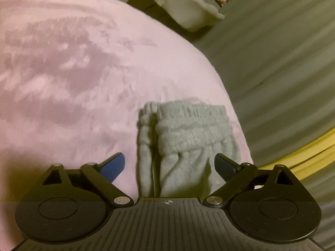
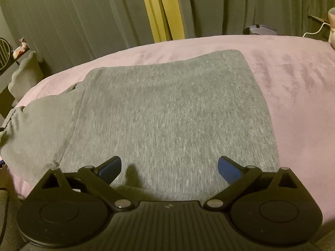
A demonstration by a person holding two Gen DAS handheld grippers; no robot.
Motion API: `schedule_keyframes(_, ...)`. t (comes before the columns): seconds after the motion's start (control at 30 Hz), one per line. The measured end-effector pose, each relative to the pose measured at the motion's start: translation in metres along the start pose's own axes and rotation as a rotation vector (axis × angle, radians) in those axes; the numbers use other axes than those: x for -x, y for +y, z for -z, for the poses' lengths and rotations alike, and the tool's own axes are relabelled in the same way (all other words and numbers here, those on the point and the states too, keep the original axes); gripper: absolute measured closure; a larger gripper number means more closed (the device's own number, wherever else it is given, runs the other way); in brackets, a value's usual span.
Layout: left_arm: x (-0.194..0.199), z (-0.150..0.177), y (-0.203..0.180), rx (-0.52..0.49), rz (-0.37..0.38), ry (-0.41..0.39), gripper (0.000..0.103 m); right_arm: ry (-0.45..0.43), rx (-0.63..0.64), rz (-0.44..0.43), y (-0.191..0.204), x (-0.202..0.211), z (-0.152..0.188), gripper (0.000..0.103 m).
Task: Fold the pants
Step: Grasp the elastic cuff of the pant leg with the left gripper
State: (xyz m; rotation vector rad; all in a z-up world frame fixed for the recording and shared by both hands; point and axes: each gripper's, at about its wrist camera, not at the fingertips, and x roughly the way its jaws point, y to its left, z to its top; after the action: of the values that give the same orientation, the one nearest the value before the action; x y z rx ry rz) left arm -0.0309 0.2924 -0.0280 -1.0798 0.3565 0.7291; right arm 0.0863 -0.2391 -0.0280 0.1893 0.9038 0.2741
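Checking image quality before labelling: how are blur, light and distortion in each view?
Left wrist view: dim and yellowish, pink blanket smeared, grey pants soft, fisheye bends the bed's edge. Right wrist view: sharper pants, curtains slightly streaked, same bowing.
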Motion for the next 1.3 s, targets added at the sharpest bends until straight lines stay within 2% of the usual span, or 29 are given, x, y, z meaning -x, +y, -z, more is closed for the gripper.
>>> schedule_keyframes(0.17, -0.010, -0.007, 0.002, -0.031, 0.045, 0.006, 0.006, -0.003, -0.002, 0.002, -0.001, 0.000, -0.001, 0.004)
schedule_keyframes(0.2, -0.012, -0.007, 0.004, -0.024, 0.062, 0.000, 0.010, -0.003, -0.001, 0.003, -0.001, 0.000, -0.001, 0.004)
schedule_keyframes(0.23, -0.013, -0.007, 0.006, -0.012, 0.075, -0.007, 0.025, -0.003, 0.001, 0.004, 0.000, -0.001, -0.001, 0.004)
schedule_keyframes(0.27, -0.017, -0.008, 0.008, 0.000, 0.074, -0.004, 0.026, -0.004, 0.002, 0.005, 0.000, -0.001, 0.000, 0.004)
schedule_keyframes(0.33, -0.016, -0.007, 0.012, 0.013, 0.100, -0.018, 0.036, -0.005, 0.002, 0.006, 0.000, -0.001, 0.000, 0.004)
schedule_keyframes(0.43, -0.012, -0.006, 0.017, 0.053, 0.182, -0.028, 0.047, -0.006, 0.005, 0.010, 0.001, -0.002, -0.001, 0.004)
schedule_keyframes(0.5, -0.011, -0.007, 0.020, 0.079, 0.234, -0.033, 0.047, -0.007, 0.006, 0.012, 0.002, -0.003, -0.001, 0.004)
schedule_keyframes(0.63, -0.022, -0.007, 0.020, 0.096, 0.158, -0.009, 0.031, -0.010, -0.002, 0.010, 0.001, -0.004, -0.001, 0.004)
schedule_keyframes(0.73, -0.025, -0.008, 0.018, 0.096, 0.184, -0.006, 0.021, -0.010, 0.002, 0.012, 0.002, -0.004, 0.000, 0.004)
schedule_keyframes(0.77, -0.027, -0.008, 0.016, 0.078, 0.180, -0.008, 0.021, -0.009, 0.003, 0.013, 0.002, -0.004, 0.000, 0.004)
schedule_keyframes(0.8, -0.028, -0.008, 0.013, 0.046, 0.172, -0.011, 0.025, -0.009, 0.003, 0.012, 0.002, -0.004, -0.001, 0.004)
schedule_keyframes(0.83, -0.030, -0.007, 0.010, 0.008, 0.146, -0.017, 0.034, -0.009, 0.003, 0.012, 0.002, -0.004, -0.001, 0.004)
schedule_keyframes(0.9, -0.031, -0.006, 0.008, -0.031, 0.124, -0.021, 0.039, -0.009, 0.003, 0.012, 0.002, -0.004, -0.001, 0.004)
schedule_keyframes(1.13, -0.022, -0.007, 0.011, -0.007, 0.146, -0.023, 0.053, -0.010, 0.000, 0.010, 0.002, -0.004, -0.002, 0.004)
schedule_keyframes(1.3, -0.005, -0.004, 0.002, -0.044, 0.183, -0.054, 0.059, -0.012, -0.009, 0.006, 0.001, -0.005, -0.002, 0.004)
